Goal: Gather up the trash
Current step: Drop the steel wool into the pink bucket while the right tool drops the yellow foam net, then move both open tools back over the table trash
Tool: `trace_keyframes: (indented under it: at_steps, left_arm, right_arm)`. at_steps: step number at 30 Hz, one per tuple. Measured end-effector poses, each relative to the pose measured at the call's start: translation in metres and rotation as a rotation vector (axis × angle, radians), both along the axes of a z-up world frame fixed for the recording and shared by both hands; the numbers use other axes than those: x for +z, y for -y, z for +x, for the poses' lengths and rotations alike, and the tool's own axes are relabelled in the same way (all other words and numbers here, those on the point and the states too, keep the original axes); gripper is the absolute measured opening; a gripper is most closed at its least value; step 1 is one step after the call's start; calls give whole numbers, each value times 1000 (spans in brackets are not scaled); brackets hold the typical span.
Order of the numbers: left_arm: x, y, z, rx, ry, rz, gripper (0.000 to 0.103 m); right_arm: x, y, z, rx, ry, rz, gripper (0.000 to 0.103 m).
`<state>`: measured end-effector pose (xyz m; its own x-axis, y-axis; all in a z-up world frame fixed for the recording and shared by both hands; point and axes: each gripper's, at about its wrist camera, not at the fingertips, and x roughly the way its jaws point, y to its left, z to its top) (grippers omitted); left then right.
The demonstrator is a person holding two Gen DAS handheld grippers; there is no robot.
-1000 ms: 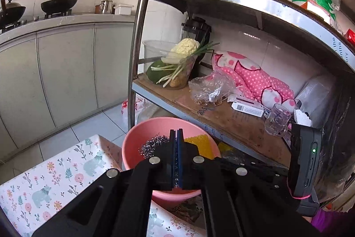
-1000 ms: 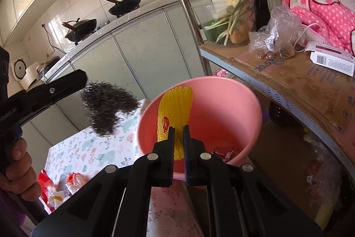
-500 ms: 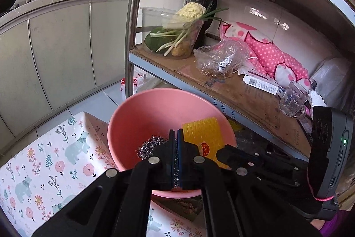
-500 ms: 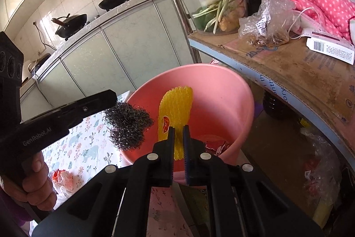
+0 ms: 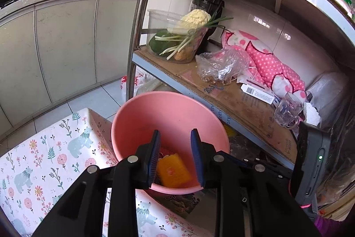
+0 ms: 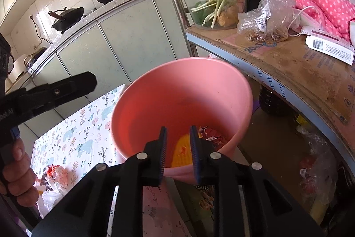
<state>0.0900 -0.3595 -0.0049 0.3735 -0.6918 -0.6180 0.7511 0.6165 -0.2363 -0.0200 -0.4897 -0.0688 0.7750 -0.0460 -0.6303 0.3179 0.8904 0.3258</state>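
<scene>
Hovering above a pink plastic basin, the left gripper has its blue-padded jaws opening, with nothing pinched between them; the basin's contents show through the gap. The right gripper, viewed along its own fingers, is likewise over the basin's near rim with its jaws opening and nothing clamped in them. The trash lies at the bottom of the basin: a yellow sponge, red crumpled wrappers beside it, and a dark mass at the sponge's left edge, too hidden to identify. The basin stands at the edge of a table covered by a floral cloth, just beside a metal rack whose cardboard-lined shelf carries a tub of vegetables, a clear plastic bag and a pink dotted cushion. In the right wrist view, a person's hand grips the left tool's handle, and further crumpled litter remains on the cloth below it.
</scene>
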Motion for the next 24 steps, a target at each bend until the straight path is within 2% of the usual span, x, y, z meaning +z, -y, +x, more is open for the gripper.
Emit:
trace_keyframes:
  at_steps: [5,12,14,16,21,24]
  left_arm:
    - [19,-13,-11,3,24,-29,27]
    - [49,-44,-31,27,112,-55,30]
    - [57,-57,-37,42,126,-71,34]
    - [62,-66,-39,54,127,-84,35]
    - [72,-91,-49,81,147,-93,35]
    - [75,-105,-55,97,159,-94,35]
  right_arm:
    - [11,-7,-8,18,34,-20,21]
    - [36,-31,-21,78,111,-80,22]
    - [44,-41,-26,101,135,-104,25]
    - [51,-51,-30,121,156,-122,28]
    - [68,-75,-36,174,190,-167,30]
    - [73,-86,-38,204,202,-162,32]
